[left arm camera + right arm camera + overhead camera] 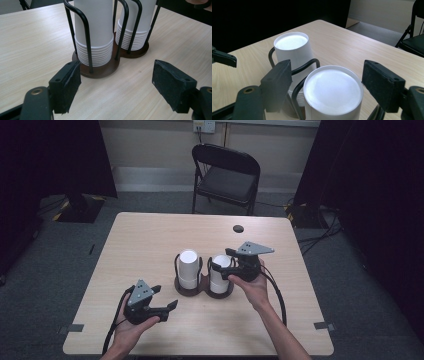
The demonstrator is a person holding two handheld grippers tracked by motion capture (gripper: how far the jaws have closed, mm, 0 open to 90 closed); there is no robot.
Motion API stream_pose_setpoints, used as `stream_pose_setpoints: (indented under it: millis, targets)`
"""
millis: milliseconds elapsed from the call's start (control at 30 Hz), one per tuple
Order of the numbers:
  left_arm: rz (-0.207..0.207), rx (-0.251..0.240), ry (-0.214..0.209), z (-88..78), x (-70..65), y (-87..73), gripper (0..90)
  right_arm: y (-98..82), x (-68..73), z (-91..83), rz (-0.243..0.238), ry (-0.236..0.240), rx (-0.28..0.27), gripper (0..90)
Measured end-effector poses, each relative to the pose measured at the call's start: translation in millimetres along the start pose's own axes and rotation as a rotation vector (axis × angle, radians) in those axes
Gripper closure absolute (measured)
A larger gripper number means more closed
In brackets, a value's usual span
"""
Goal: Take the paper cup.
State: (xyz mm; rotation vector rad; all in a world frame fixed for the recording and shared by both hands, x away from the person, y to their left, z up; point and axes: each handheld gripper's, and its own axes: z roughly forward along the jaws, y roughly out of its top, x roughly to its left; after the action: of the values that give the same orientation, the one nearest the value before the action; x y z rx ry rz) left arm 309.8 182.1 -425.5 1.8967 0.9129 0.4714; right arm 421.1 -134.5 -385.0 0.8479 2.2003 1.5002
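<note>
1. Surface (150,235) of pale wood, bare apart from a dark hole (238,228) near the far edge; folding chair (226,176) beyond it, well clear of the work.
2. Holder (200,289) of dark wood and black wire loops at mid-surface, carrying two upside-down stacks of white paper cups: left stack (188,268) and right stack (220,271), just beside each other.
3. Right hand-held gripper (223,268) brought over the right stack, jaws released and straddling the top cup (333,92), one pad on either side, neither seen pressing yet.
4. Left hand-held gripper (167,304) kept low near the front edge, jaws released and empty, aimed at the holder's base (100,70), apart from it.
5. Judged risks: a squeeze too hard could crumple the thin cup wall; nested cups could cling, so several might lift together; a sideways pull could tip or drag the holder, since nothing steadied it.
6. Obstacles: wire loops (305,65) close around each stack, limiting the jaws to the part above them; neighbouring stack near the inner pad.
</note>
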Motion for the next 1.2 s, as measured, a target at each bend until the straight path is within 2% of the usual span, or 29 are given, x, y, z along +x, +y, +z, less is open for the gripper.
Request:
stream_pose_setpoints:
  millis: [233, 533, 600, 800, 1200]
  targets:
    - [-0.009, 0.001, -0.001, -0.1, -0.8, -0.1, 23.3, -6.2, -2.1, 5.4, 0.012, 0.001, -0.007, 24.5]
    - [0.003, 0.005, 0.002, 0.1, 0.3, 0.0, 23.5, -8.6, -3.2, 9.9, 0.001, 0.007, 0.001, 24.8]
    - [-0.006, 0.004, 0.002, 0.1, -0.1, -0.2, 23.6, -9.3, -4.0, 11.5, 0.005, 0.006, 0.003, 24.8]
    - [-0.013, 0.004, 0.004, -0.5, 0.3, -0.3, 23.4, -12.3, -3.1, 15.2, -0.007, 0.005, 0.028, 25.1]
    - [-0.007, 0.0, 0.006, -0.7, 0.4, 0.1, 23.4, -18.6, -4.9, 17.0, -0.022, -0.004, 0.044, 28.9]
